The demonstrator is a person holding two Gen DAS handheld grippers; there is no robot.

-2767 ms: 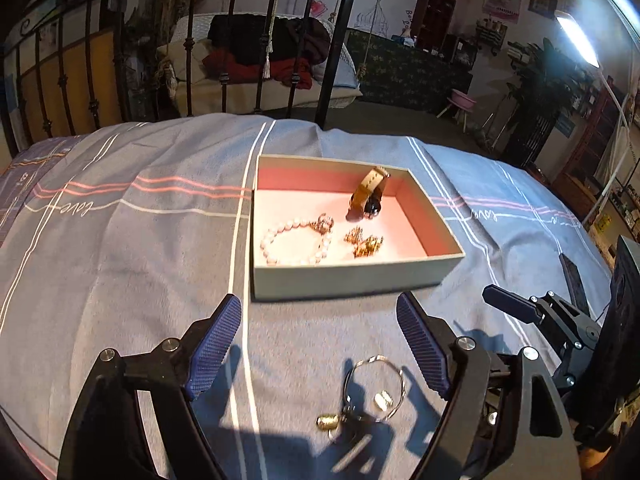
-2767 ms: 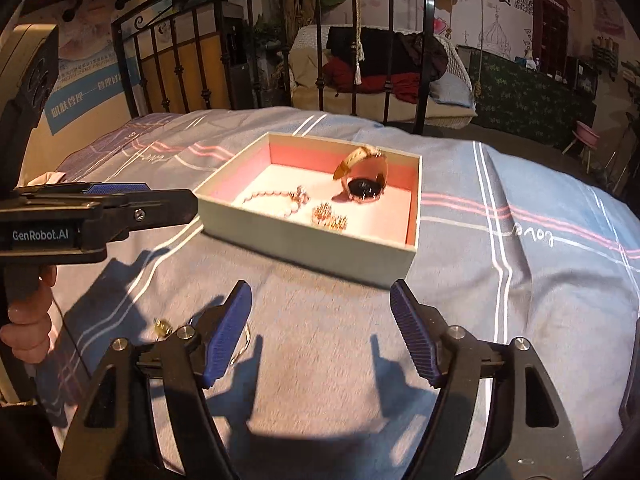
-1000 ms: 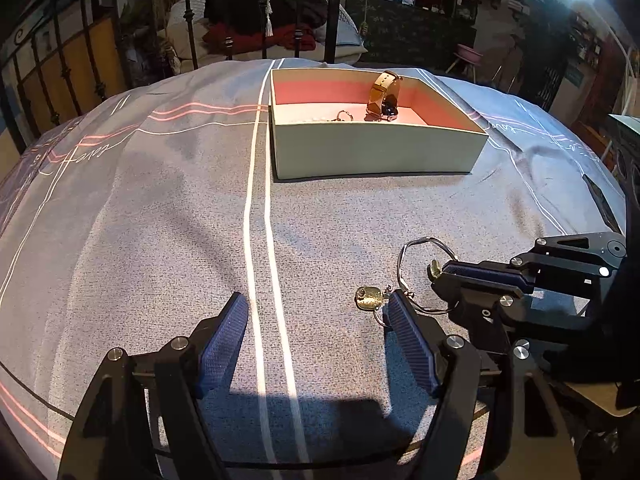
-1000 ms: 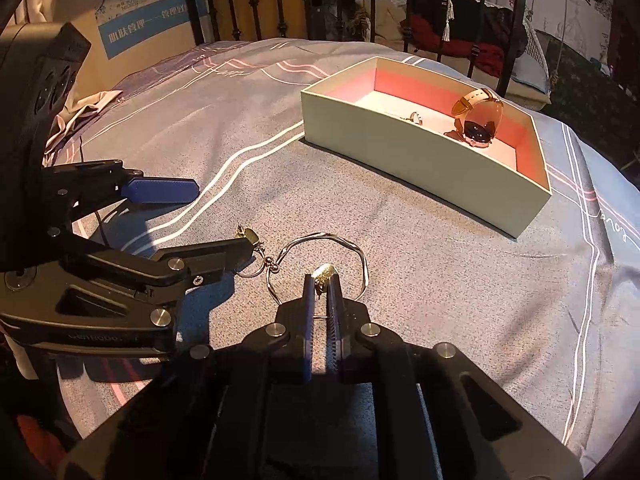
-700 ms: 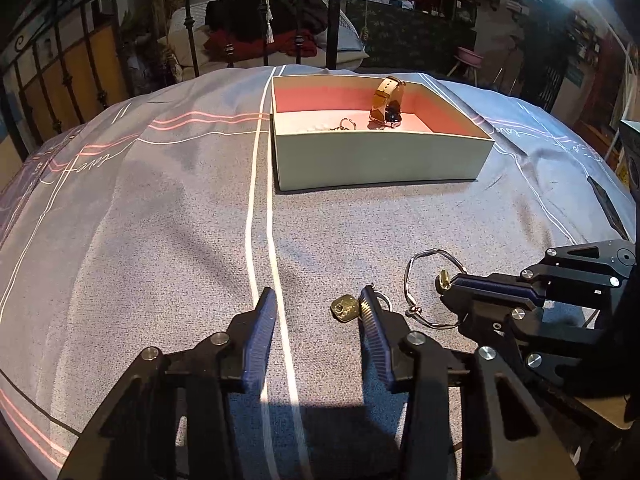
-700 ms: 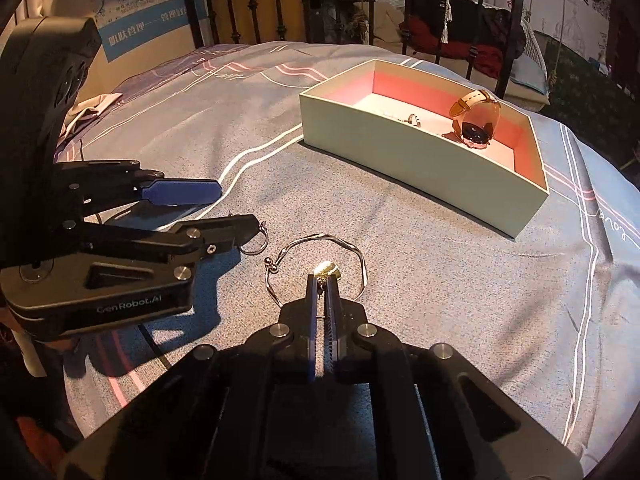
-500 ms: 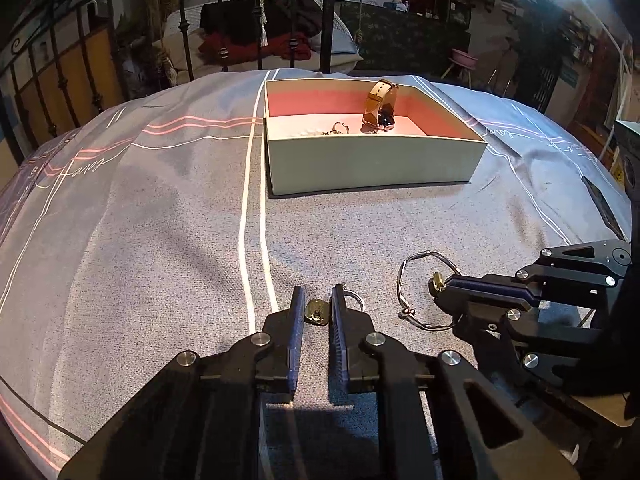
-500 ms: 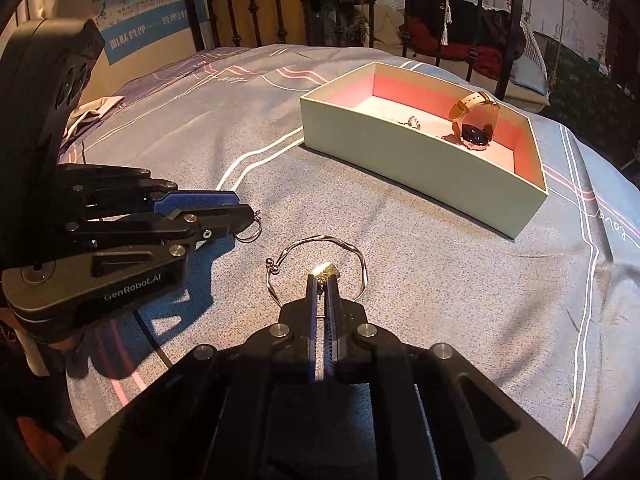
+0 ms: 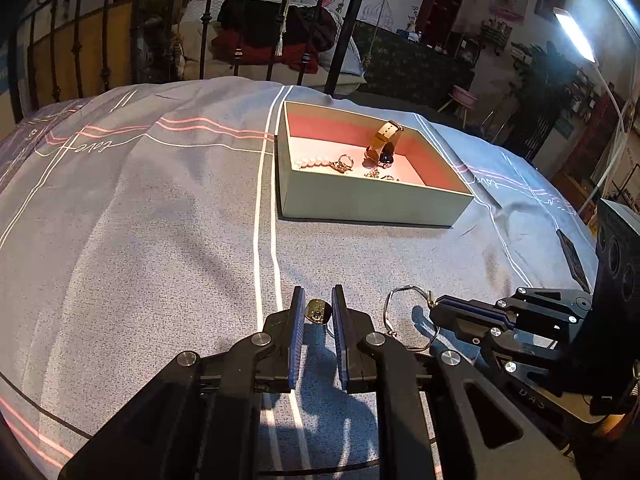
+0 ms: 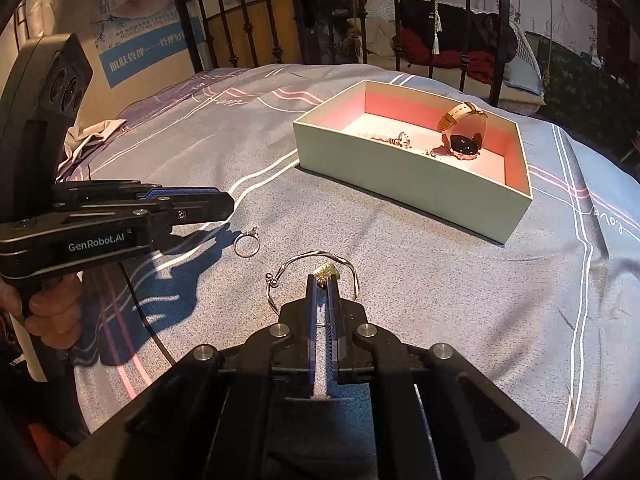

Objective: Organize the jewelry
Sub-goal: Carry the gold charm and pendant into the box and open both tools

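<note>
Left gripper (image 9: 316, 311) pinches gold charm (image 9: 316, 310); right gripper (image 10: 323, 280) pinches gold piece (image 10: 326, 270). I'd lift slowly, carry level over box (image 9: 372, 206).

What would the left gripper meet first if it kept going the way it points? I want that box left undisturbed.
Probably bare bedspread just past the left gripper, which grips a small gold piece; the box lies farther along, though depth is uncertain.
</note>
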